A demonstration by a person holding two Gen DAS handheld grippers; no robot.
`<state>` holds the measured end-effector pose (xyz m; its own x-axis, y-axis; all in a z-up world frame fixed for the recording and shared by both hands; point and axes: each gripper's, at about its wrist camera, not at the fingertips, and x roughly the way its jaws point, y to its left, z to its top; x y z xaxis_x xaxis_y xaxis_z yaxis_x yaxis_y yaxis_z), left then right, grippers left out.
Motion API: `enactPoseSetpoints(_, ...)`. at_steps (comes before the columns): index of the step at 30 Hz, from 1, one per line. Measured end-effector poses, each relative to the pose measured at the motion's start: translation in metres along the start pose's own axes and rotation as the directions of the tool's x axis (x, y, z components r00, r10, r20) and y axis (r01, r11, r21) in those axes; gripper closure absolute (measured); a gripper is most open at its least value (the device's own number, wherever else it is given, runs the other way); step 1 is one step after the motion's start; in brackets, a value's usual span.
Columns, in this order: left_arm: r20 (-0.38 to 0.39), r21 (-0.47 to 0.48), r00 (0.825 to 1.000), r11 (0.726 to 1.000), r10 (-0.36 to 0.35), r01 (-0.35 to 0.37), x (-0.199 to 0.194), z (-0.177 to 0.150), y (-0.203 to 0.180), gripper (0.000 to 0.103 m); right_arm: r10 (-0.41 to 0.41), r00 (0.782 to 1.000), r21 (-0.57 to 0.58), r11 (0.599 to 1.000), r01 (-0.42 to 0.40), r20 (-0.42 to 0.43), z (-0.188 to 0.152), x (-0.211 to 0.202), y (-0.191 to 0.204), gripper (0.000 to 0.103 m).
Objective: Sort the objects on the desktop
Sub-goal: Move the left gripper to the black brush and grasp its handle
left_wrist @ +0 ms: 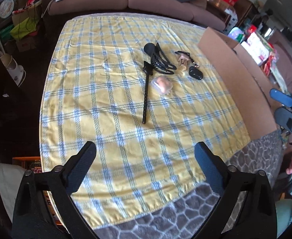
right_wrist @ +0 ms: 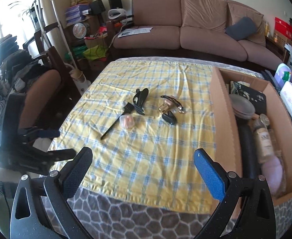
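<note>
L gripper (left_wrist: 145,157): jaws wide apart, nothing between; hovers over near edge of cloth; also seen at far left of R wrist view (right_wrist: 52,143), off the table's left side.
Cloth (left_wrist: 106,91): yellow w/ blue check, spread over table; grey stone-pattern cover (right_wrist: 126,213) shows under it at near edge.
Brush (left_wrist: 146,91): long thin black handle, bristle head at far end; leftmost of the cluster, mid-cloth.
Hair claw (left_wrist: 162,60): big, black, lying on its side; touching/overlapping brush head, just right of it.
Clear case (left_wrist: 162,84): small plastic box w/ pinkish-orange things inside; just right of brush handle, nearer than claw.
Tan/gold item (right_wrist: 167,105): small, w/ black cord looped by it; right of claw, can't tell what it is.
Black pod (left_wrist: 195,72): small dark oval thing; right of clear case, just near side of tan item.
Box (right_wrist: 221,119): open cardboard, on right side of table, edge beside cloth; holds round grey discs, bottle, dark flat item, pink soft thing.
R gripper (right_wrist: 143,164): jaws wide apart, empty; above near edge of cloth, box to its right; seen at right edge of L wrist view (left_wrist: 283,107).
Sofa (right_wrist: 185,29): brown, beyond table.
</note>
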<state>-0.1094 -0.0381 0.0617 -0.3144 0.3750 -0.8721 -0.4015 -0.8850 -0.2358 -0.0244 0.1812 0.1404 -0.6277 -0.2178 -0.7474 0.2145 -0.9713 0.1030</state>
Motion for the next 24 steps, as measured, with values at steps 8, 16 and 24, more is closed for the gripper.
enactPoseSetpoints(8, 0.007, 0.099, 0.998, 0.993, 0.068, -0.068, 0.044, 0.034, -0.012, 0.04, 0.013, 1.0, 0.01, 1.0, -0.013, 0.021, 0.005, 0.028, -0.019, 0.001)
enactPoseSetpoints(16, -0.023, 0.143, 0.997, 0.987, 0.073, -0.069, 0.077, 0.046, -0.02, 0.054, 0.045, 0.999, 0.023, 0.999, -0.045, -0.006, 0.004, 0.056, -0.038, 0.001)
enactPoseSetpoints(24, 0.016, 0.129, 0.998, 0.99, 0.053, -0.055, 0.08, 0.054, -0.013, 0.087, 0.026, 0.999, 0.019, 1.0, -0.025, -0.044, 0.03, 0.1, -0.043, 0.005)
